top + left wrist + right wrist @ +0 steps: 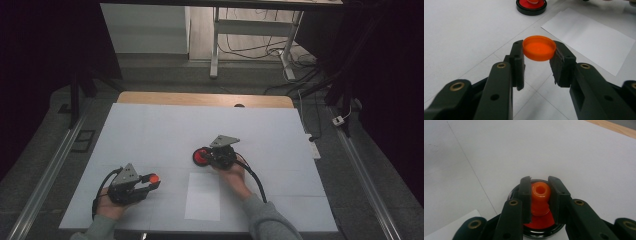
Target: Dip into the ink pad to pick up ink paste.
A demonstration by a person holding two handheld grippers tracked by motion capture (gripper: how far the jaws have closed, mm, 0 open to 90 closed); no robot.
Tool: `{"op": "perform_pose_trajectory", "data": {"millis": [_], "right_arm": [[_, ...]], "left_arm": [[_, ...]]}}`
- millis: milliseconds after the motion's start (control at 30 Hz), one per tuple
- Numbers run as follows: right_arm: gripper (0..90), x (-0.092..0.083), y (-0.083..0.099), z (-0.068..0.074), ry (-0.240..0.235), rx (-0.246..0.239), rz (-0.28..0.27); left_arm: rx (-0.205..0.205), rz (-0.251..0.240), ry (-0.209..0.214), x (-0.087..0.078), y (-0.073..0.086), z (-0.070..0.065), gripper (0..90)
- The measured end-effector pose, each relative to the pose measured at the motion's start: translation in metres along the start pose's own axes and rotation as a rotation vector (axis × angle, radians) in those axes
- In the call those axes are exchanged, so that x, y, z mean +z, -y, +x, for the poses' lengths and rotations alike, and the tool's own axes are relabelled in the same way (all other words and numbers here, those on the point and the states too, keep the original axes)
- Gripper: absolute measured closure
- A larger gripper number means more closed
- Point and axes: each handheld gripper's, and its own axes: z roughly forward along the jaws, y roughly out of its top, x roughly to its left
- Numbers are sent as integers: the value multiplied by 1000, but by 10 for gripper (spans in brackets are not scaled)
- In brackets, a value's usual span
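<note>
My left gripper (539,46) is shut on a shallow orange cap (539,51), held by its rim just above the white table, open side up. From above, that cap (154,177) shows at the tip of the left gripper (150,181), front left. My right gripper (539,181) is shut on an orange, round-topped neck with a hole in it (540,191). The neck rises from a red piece inside a black-rimmed round base (541,226). In the high view the right gripper (207,157) sits at mid-table over that red and black base (200,157).
A white paper sheet (202,196) lies flat near the front edge, between the two hands; it also shows as the sheet (589,37) beyond the left jaws. The white table cover (150,130) ends at a wooden strip (205,99) at the back. Cables trail from both grippers.
</note>
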Motion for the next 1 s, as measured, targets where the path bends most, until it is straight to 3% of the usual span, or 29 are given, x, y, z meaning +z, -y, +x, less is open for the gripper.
{"op": "perform_pose_trajectory", "data": {"millis": [233, 267, 367, 533, 733, 1000], "right_arm": [[724, -1, -4, 1, 10, 13, 13], [724, -4, -5, 0, 3, 19, -2], [724, -23, -16, -4, -3, 55, -113], [723, -40, -24, -6, -17, 72, -166], [723, -41, -25, -7, -22, 68, -153], [723, -22, -18, -7, -21, 51, -81]], "left_arm": [[-2, 0, 2, 1, -1, 0, 652], [-1, 0, 2, 1, -1, 0, 652], [-1, 1, 2, 1, 0, 1, 652], [0, 0, 3, 1, 0, 2, 652], [1, 0, 4, 1, 0, 1, 652], [0, 2, 4, 1, 0, 1, 652]]}}
